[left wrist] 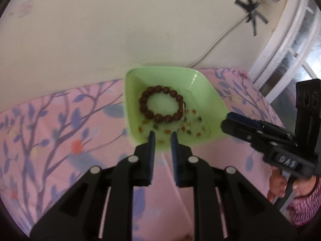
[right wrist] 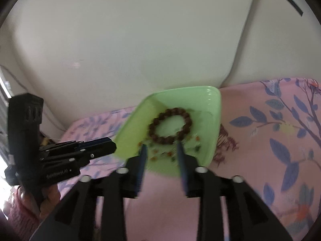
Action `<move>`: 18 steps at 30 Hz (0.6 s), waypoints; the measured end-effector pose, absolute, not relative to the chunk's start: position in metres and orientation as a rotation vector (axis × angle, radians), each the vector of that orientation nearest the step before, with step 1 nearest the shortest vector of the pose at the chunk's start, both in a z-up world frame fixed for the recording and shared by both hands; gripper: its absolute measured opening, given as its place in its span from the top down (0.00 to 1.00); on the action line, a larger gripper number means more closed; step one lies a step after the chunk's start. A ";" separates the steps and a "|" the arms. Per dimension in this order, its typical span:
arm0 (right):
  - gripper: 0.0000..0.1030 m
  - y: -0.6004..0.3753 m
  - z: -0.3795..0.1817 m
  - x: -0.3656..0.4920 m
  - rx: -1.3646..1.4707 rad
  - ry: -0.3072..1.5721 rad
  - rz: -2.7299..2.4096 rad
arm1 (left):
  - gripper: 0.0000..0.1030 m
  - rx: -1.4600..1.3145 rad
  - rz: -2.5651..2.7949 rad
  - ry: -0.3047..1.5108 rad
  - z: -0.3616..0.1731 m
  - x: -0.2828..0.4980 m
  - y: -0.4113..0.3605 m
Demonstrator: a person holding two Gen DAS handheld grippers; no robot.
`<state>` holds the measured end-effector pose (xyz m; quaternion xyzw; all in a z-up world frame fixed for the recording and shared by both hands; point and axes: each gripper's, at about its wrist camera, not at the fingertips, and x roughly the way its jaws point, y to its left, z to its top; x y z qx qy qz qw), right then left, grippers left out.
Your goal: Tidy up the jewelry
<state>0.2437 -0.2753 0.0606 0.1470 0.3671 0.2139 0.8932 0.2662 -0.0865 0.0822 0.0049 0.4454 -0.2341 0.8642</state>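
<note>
Left wrist view: left tool (left wrist: 162,135) released, right tool (right wrist: 161,147) released; brown bracelet (left wrist: 161,107) inside green tray (left wrist: 208,98).

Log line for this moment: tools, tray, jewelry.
left tool: open, empty | right tool: open, empty | green tray: on floral cloth | brown bead bracelet: in tray | clear beaded strand: in tray

One green tray (left wrist: 202,84). One brown bead bracelet (left wrist: 161,104) inside, far side. One pale strand with small coloured beads (left wrist: 192,124), near side. Two grippers: left (left wrist: 163,138), right (right wrist: 161,147). One floral pink cloth (left wrist: 60,132).
</note>
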 end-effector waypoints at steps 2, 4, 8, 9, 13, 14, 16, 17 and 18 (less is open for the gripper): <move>0.87 -0.271 0.062 0.221 0.302 0.762 0.498 | 0.85 -0.002 -0.501 0.917 0.084 0.240 -0.068; 0.87 -0.262 0.058 0.199 0.289 0.794 0.572 | 0.85 -0.029 -0.521 0.906 0.080 0.212 -0.049; 0.88 -0.237 0.039 0.155 0.217 0.853 0.664 | 0.85 -0.045 -0.556 0.886 0.065 0.152 -0.026; 0.88 -0.230 0.035 0.143 0.185 0.859 0.683 | 0.85 -0.052 -0.568 0.887 0.060 0.142 -0.022; 0.88 -0.204 0.030 0.118 0.099 0.859 0.728 | 0.85 -0.073 -0.610 0.897 0.039 0.095 -0.010; 0.88 -0.199 0.026 0.114 0.083 0.872 0.731 | 0.85 -0.070 -0.613 0.905 0.033 0.089 -0.011; 0.90 -0.184 0.015 0.113 0.023 0.900 0.724 | 0.85 -0.034 -0.593 0.924 0.020 0.080 -0.013; 1.00 -0.177 0.007 0.111 -0.016 0.920 0.713 | 0.85 -0.013 -0.565 0.922 0.015 0.077 -0.012; 1.00 -0.176 0.006 0.107 -0.053 0.902 0.679 | 0.85 0.016 -0.526 0.923 0.010 0.078 -0.011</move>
